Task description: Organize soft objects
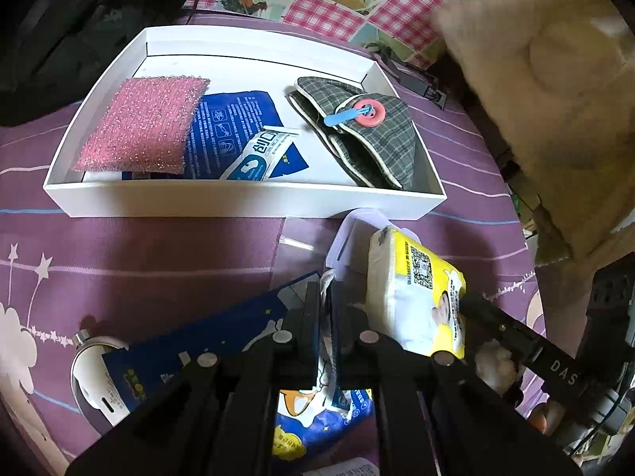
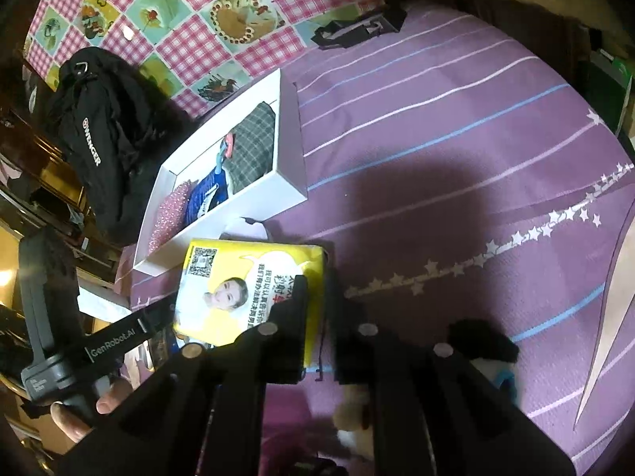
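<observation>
The yellow tissue pack (image 2: 254, 293), soft and light beside the white box (image 2: 291, 127) on the bed, suits an edge pinch; left gripper (image 1: 326, 317) clamps a blue packet (image 1: 317, 416), right gripper (image 2: 319, 317) jaws narrow, gripping nothing.

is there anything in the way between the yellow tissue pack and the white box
Nothing visible blocks it. The yellow tissue pack lies just outside the near wall of the white box, with only a bit of white paper between. Inside, open floor shows between the blue packet and plaid pouch.
</observation>
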Demonstrator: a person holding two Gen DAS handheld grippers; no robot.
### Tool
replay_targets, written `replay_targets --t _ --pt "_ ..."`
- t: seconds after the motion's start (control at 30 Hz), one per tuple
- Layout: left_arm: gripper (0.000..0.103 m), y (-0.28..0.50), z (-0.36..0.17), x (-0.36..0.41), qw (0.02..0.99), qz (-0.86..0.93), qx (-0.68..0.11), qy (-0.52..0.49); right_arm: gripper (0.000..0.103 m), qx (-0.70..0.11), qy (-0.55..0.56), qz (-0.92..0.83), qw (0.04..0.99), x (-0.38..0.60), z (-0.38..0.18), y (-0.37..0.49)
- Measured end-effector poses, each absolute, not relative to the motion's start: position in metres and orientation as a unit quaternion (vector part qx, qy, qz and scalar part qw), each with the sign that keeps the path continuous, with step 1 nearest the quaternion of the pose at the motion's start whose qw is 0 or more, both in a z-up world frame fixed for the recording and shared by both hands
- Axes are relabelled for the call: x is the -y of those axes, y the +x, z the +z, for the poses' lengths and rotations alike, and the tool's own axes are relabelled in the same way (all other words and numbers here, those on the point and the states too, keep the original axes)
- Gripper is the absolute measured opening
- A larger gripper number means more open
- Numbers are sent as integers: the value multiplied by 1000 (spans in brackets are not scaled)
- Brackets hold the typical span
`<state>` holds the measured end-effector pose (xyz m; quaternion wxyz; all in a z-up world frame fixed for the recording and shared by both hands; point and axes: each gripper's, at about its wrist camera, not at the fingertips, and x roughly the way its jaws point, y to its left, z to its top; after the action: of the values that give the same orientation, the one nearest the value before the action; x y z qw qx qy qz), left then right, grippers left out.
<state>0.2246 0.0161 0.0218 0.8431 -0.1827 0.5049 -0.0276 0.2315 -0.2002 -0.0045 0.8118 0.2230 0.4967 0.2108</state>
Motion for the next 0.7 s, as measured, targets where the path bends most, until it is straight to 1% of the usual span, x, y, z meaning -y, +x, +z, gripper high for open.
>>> replay_targets --t 0.1,0.17,0.2,0.23,0.3,0.43,0.5,0.6,0.7 --pt "3 225 22 -17 843 -27 -506 -182 11 -495 214 195 819 201 -1 230" --pt "3 225 21 -18 842 -28 -507 -182 16 -494 205 189 824 201 1 229" --pt "3 225 22 -17 843 -28 -507 -180 24 -494 204 189 824 201 1 229" --pt "3 225 22 -17 843 -28 -507 -178 35 -491 207 191 825 203 2 230" --pt "3 225 22 -16 844 -26 -507 -173 47 -481 222 198 825 205 3 231" --pt "3 225 21 -16 843 -28 -507 -177 65 -490 238 230 806 200 4 235" --pt "3 225 21 -17 842 -31 -508 -181 71 -495 231 236 804 192 4 237" --pt "3 225 19 -20 839 -33 -508 -192 74 -496 223 229 807 182 3 237" --pt "3 225 18 -23 837 -36 -509 -199 74 -501 213 233 805 170 2 239"
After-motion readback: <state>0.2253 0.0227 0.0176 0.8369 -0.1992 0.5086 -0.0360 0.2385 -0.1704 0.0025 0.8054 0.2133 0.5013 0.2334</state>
